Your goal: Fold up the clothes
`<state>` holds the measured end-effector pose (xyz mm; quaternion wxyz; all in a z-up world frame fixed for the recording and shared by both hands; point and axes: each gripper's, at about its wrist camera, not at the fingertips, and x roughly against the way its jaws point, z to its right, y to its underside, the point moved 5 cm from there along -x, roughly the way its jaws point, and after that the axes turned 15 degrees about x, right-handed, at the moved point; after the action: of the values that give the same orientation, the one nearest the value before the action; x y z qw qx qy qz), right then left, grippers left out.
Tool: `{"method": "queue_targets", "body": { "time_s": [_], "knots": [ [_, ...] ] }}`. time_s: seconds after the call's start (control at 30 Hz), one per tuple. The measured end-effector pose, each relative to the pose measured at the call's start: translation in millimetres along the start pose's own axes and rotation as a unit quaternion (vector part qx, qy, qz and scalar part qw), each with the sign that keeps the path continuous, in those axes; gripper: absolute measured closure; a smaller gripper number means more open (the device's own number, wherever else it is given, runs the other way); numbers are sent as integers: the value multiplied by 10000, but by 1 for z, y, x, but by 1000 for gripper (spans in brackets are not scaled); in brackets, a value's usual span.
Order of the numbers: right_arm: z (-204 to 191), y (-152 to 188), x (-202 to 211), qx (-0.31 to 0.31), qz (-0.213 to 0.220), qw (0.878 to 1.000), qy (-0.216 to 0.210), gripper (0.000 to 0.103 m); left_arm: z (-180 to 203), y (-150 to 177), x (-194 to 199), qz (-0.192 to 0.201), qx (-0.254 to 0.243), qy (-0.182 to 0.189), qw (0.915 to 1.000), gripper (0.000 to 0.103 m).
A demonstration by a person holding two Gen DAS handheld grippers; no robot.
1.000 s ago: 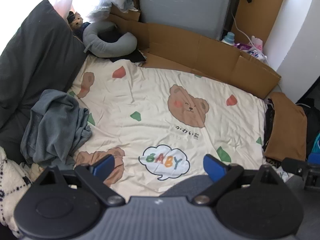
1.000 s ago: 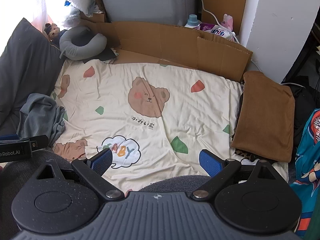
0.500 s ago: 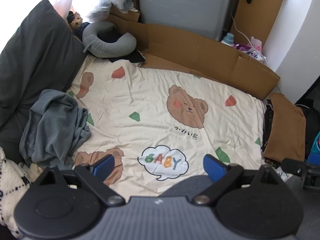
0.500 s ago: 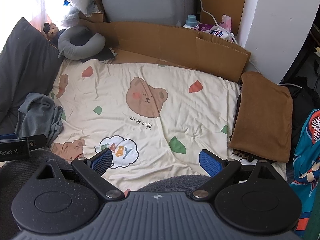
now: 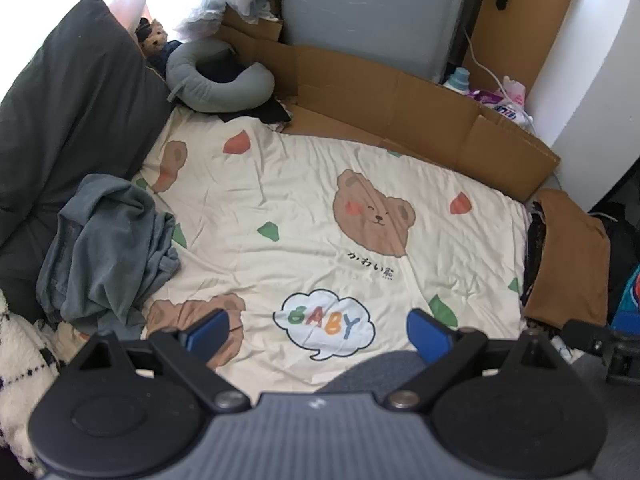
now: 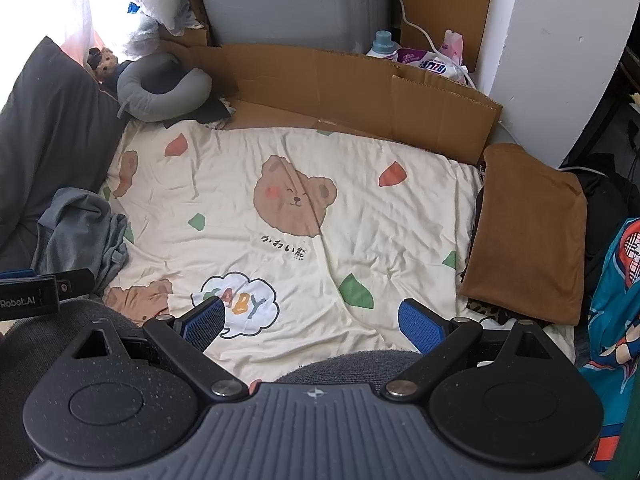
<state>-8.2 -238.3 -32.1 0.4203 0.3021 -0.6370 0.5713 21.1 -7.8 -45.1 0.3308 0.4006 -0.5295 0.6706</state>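
Your left gripper (image 5: 318,334) is spread wide, blue pads (image 5: 208,330) well apart, nothing between them; it hangs above the near edge of the bed over the "BABY" cloud print (image 5: 325,323). Your right gripper (image 6: 316,320) is likewise spread wide and empty, held above the same near edge, slightly further right. The left unit's body shows at the left border of the right wrist view.

Under both: cream bear-print blanket (image 5: 304,216), laid flat with light wrinkles, covering most of the bed.

Task item: crumpled grey garment (image 5: 104,248), unfolded heap at the blanket's left edge, leaning against the dark grey pillow (image 5: 68,120). It lies near your left gripper's left finger, not touching it; well apart from your right gripper. In the right wrist view the same garment (image 6: 80,232) sits at far left.

Right edge of bed: folded brown cloth (image 6: 528,232), flat, lying on darker patterned fabric.

Far side: grey neck pillow (image 5: 220,80) at the blanket's back-left corner, small teddy bear (image 5: 154,36) just beside it, cardboard sheet (image 6: 360,88) standing along the back edge.
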Motion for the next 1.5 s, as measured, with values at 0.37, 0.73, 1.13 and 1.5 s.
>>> {"method": "queue_targets", "body": {
  "time_s": [0.37,0.73,1.13,1.5],
  "knots": [
    [0,1,1,-75,18,10000,25,6,1,-1,0,4,-21,-34,10000,6],
    [-1,1,2,-114,42,9999,-35,6,4,2,2,82,-99,-136,9998,6],
    [3,1,5,-284,134,9995,-92,6,0,-3,5,65,-90,-126,9999,6],
    [1,-6,12,-371,157,9992,-21,6,-9,-16,18,70,-30,-6,10000,6]
  ]
}}
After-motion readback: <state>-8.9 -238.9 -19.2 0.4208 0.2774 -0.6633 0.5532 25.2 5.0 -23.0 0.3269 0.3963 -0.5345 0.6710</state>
